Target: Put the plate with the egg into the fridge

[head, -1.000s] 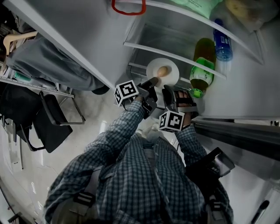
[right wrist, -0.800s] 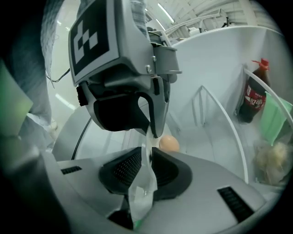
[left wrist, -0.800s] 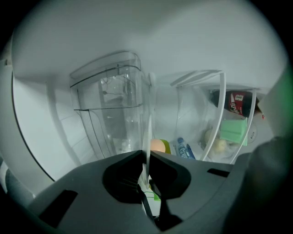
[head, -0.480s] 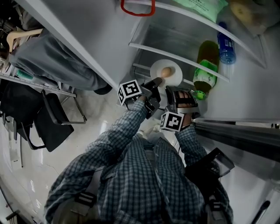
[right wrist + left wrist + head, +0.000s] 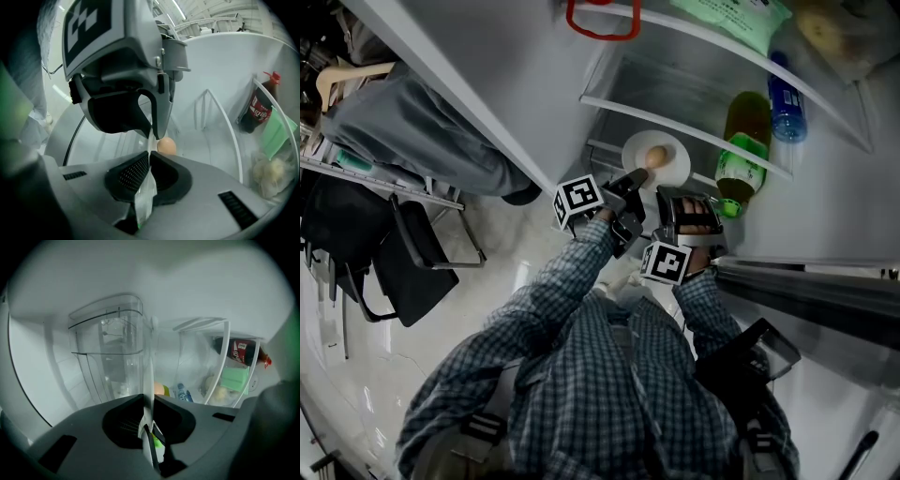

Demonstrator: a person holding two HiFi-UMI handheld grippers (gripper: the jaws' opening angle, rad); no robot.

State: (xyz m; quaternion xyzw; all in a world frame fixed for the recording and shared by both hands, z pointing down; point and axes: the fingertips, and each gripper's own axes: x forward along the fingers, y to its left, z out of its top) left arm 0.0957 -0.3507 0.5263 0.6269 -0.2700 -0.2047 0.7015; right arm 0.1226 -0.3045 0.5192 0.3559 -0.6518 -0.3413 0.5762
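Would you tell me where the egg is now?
In the head view, the egg sits on the white plate held by the left gripper and right gripper inside the fridge, left of the green bottle.

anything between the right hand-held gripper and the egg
Only bare plate. The right hand-held gripper is shut on its rim, and in the head view nothing but white plate surface runs from there to the egg.
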